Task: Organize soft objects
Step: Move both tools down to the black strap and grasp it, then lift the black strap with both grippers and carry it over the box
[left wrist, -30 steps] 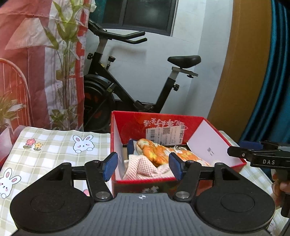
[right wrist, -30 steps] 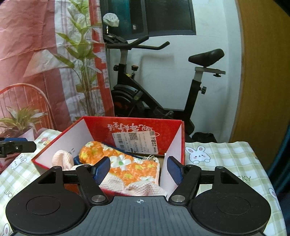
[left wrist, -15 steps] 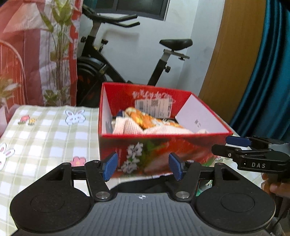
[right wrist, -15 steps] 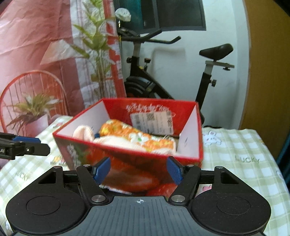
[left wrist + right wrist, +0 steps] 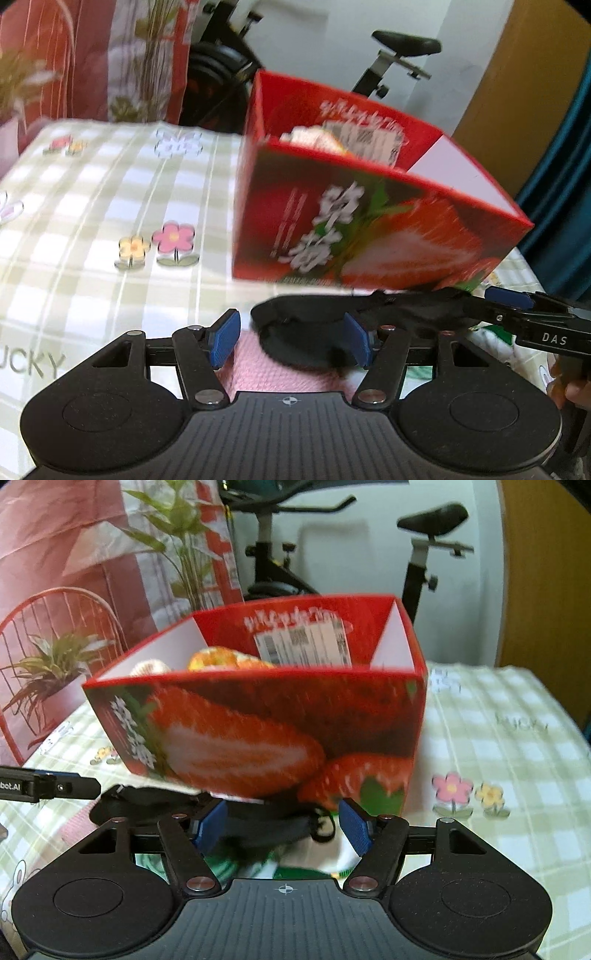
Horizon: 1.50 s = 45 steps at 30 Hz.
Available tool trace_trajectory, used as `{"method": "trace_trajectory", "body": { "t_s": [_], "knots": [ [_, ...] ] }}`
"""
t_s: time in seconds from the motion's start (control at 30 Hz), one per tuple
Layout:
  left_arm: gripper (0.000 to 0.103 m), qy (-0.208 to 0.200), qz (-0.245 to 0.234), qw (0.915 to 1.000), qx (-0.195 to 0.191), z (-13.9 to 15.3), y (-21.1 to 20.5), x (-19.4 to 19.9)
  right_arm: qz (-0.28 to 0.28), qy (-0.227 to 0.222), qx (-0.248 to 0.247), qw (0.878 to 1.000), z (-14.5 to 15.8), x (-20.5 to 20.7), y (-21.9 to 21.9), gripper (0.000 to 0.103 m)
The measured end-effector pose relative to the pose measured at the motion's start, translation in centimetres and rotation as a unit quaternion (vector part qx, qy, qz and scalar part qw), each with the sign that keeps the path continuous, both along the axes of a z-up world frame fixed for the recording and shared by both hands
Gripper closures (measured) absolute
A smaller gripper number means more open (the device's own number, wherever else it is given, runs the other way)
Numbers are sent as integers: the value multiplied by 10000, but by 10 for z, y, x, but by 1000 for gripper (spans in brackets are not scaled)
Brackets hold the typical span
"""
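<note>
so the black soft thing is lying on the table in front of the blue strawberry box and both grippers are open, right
Nearly. The strawberry box is red, not blue, as the right wrist view shows. The rest holds: the black soft thing lies on the table in front of it, and the left gripper and right gripper are open.

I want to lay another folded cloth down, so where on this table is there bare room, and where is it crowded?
Bare checked tablecloth lies left of the red box, around the printed flowers, and also right of the box. In front of the box it is crowded: a black fabric item, a pink cloth and both grippers.
</note>
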<state>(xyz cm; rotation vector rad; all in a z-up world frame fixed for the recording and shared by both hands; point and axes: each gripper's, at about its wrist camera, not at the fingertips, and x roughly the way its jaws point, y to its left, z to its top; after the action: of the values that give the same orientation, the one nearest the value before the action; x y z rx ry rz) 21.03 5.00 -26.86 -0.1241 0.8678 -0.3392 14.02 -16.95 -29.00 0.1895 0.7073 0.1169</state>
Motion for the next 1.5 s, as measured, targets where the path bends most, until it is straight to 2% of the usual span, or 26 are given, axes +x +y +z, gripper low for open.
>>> {"method": "trace_trajectory", "body": {
  "t_s": [0.17, 0.43, 0.47, 0.53, 0.7, 0.8, 0.9, 0.97, 1.03, 1.3, 1.33, 1.37, 1.5],
  "knots": [
    [39, 181, 27, 9998, -59, -15, 0, 7, -7, 179, 182, 9997, -13, 6, -4, 40],
    [39, 288, 65, 9992, -260, -24, 1, 13, -80, 385, 528, 9978, -26, 19, -7, 41],
    [39, 289, 68, 9991, -286, -24, 3, 13, -57, 374, 516, 9980, -26, 19, -6, 43],
    [39, 284, 56, 9992, -286, -25, 1, 15, -9, 323, 419, 9986, -24, 19, -4, 54],
    [40, 281, 40, 9991, -303, -25, -1, 17, 194, 240, 188, 9993, -18, 18, 1, 70],
    [42, 244, 40, 9993, -284, -23, -3, 18, 268, 185, 79, 9994, -14, 17, 3, 75],
    [54, 159, 77, 9996, -223, -19, -3, 16, 270, 110, 53, 9996, -9, 14, 2, 82],
    [67, 99, 105, 9997, -180, -16, 0, 15, 281, 39, 49, 9996, -3, 11, 0, 85],
    [70, 72, 111, 9997, -214, -13, 4, 14, 322, -37, 64, 9995, 2, 9, -1, 88],
    [70, -9, -140, 9995, -276, -3, 1, 5, 568, -220, 10, 9981, 19, 1, 7, 92],
    [77, -21, -160, 9995, -264, -2, 0, 5, 575, -210, -7, 9981, 19, 0, 8, 92],
    [91, -42, -155, 9996, -226, -2, 0, 5, 572, -205, -23, 9981, 20, 0, 9, 92],
    [95, -171, -109, 9996, -212, 3, 3, 2, 527, -287, 24, 9982, 26, -3, 8, 92]
  ]
}}
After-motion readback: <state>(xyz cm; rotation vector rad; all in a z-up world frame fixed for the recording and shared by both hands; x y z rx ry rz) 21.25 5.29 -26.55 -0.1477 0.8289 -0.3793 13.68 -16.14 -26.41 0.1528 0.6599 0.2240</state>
